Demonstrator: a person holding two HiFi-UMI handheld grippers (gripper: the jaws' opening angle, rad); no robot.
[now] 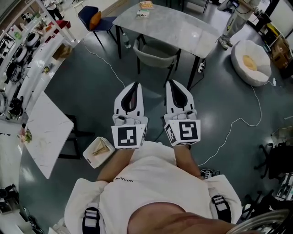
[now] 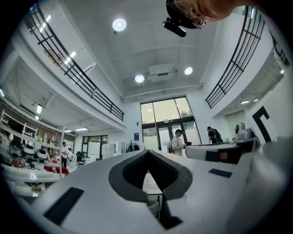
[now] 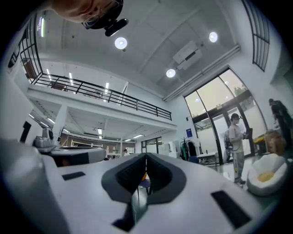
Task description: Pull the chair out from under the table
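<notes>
Head view, looking steeply down: left gripper (image 1: 134, 87) and right gripper (image 1: 173, 85) held side by side in the middle of the frame, noses toward the top; marker cubes at their rear, against the person's white shirt (image 1: 151, 180); neither touches anything.

Left gripper view: left gripper (image 2: 147, 154) with its jaws pressed together, tips meeting in a thin seam, nothing between them; the other gripper's body shows at the right edge.

Right gripper view: right gripper (image 3: 145, 157) likewise closed tip to tip, empty; only a sliver of the room shows through the notch below the tips.

Task's thing: grey chair (image 1: 155, 55) in the upper middle of the head view, tucked under the near edge of the marble table (image 1: 183, 32), curved back on the near side, seat partly beneath the tabletop; well apart from both grippers, bare dark floor between.

On the tabletop, far end: two small items (image 1: 144, 9), too small to identify.

Around: blue chair (image 1: 94, 20) with an orange cushion at upper left; white pet bed (image 1: 251, 61) at upper right; second white table (image 1: 46, 132) at left; small open box (image 1: 98, 151) on the floor beside it; pale cable (image 1: 238, 125) trailing across the floor at right.
</notes>
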